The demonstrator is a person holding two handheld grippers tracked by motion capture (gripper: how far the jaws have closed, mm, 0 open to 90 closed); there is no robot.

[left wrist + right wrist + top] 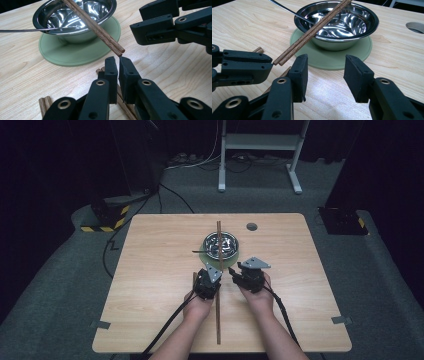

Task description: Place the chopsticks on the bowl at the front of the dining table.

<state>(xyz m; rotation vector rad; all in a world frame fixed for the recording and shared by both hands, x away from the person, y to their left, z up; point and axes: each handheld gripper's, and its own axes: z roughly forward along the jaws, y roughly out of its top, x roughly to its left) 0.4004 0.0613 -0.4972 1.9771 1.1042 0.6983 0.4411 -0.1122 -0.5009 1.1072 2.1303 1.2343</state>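
Left gripper (115, 60): jaws closed, nothing visibly pinched between the tips. Right gripper (325, 67): jaws apart, empty.

Just ahead of both, a pair of chopsticks (93, 26) rests across the steel bowl (337, 22), near ends overhanging the green mat (329, 58). A spoon handle (22, 30) leans out of the bowl. Another chopstick pair (218, 315) lies on the counter (150, 270) under the left gripper.

Judgement: the chopsticks are being laid out; next, grasping the counter pair calls for reopening the left jaws.

The counter pair's middle is hidden beneath the gripper; the spoon's head is indistinct.

No legible text or signs anywhere.
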